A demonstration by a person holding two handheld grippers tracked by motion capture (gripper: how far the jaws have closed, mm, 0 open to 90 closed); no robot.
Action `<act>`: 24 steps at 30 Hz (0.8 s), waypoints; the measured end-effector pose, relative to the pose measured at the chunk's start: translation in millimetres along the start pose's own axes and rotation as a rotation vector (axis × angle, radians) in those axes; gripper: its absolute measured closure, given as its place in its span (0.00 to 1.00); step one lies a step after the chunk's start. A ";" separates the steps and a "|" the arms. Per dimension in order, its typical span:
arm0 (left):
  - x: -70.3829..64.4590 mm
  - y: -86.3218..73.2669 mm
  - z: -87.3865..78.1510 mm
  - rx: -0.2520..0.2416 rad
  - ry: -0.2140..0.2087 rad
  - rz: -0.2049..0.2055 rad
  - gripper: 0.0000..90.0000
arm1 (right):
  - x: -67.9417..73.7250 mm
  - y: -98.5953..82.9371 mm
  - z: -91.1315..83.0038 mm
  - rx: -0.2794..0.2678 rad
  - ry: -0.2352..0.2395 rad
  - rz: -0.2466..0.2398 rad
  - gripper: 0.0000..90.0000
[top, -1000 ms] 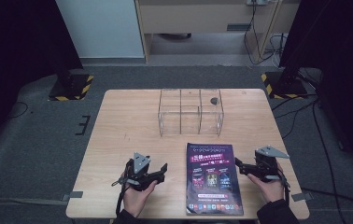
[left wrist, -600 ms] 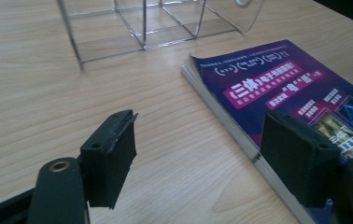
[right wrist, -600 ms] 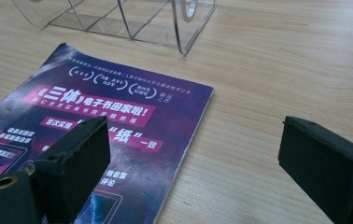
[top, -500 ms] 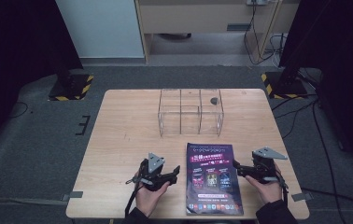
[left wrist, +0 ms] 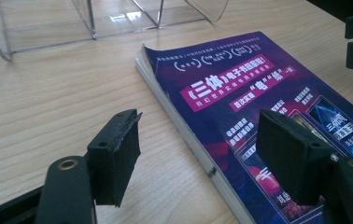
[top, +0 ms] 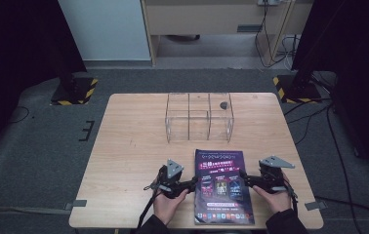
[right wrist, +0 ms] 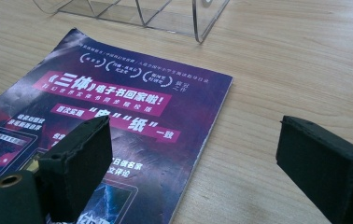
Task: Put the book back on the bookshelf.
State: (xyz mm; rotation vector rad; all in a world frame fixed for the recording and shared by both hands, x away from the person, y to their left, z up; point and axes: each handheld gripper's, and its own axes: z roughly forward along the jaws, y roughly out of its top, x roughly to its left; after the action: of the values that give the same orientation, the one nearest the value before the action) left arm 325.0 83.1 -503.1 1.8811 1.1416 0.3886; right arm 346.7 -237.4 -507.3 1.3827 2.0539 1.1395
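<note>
Flat, closed purple magazine (top: 223, 185), curled corner, wooden table (top: 129, 165)

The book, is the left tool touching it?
Cannot tell. In the left gripper view the open left tool straddles the book's left edge, one jaw over the cover, but no contact or gap shows plainly.
</note>
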 end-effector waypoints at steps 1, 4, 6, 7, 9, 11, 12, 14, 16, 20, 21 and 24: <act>-2.6 -1.0 3.8 0.012 0.003 0.007 0.34 | 0.6 -0.8 0.6 0.002 0.005 0.002 0.13; -5.6 -2.1 8.3 0.025 0.004 0.007 0.34 | 1.9 -2.2 2.1 0.003 0.015 0.006 0.14; -8.2 -3.3 13.1 0.032 0.001 0.002 0.35 | 2.7 -3.4 3.3 0.008 0.027 0.003 0.15; -9.3 -3.8 15.5 0.037 0.001 0.004 0.35 | 3.4 -4.0 4.2 0.008 0.027 0.003 0.15; -11.4 -4.7 19.9 0.044 -0.001 0.002 0.35 | 4.0 -4.6 4.9 0.014 0.031 0.000 0.15; -12.7 -5.5 23.4 0.048 -0.001 -0.002 0.35 | 5.3 -5.6 6.1 0.017 0.037 -0.001 0.16; -13.2 -5.8 24.7 0.050 -0.001 -0.004 0.35 | 6.3 -6.4 7.0 0.021 0.046 0.001 0.16; -14.0 -6.7 27.2 0.057 -0.004 -0.014 0.35 | 6.7 -6.8 7.5 0.021 0.052 0.005 0.17; -13.9 -8.3 30.3 0.062 -0.005 -0.022 0.35 | 7.8 -8.2 9.3 0.031 0.061 0.004 0.17; -13.0 -10.4 33.8 0.065 -0.013 -0.032 0.35 | 8.6 -10.1 11.4 0.039 0.067 -0.003 0.17; -13.0 -10.4 33.8 0.065 -0.013 -0.032 0.35 | 8.6 -10.1 11.4 0.039 0.067 -0.003 0.17; -12.9 -12.1 38.3 0.069 -0.018 -0.049 0.35 | 9.0 -12.3 13.9 0.053 0.080 -0.001 0.18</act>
State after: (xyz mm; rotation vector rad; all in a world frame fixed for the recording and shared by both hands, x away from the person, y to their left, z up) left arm 335.9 54.8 -532.4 1.9081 1.2005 0.3080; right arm 345.9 -225.9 -524.3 1.3813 2.1554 1.1654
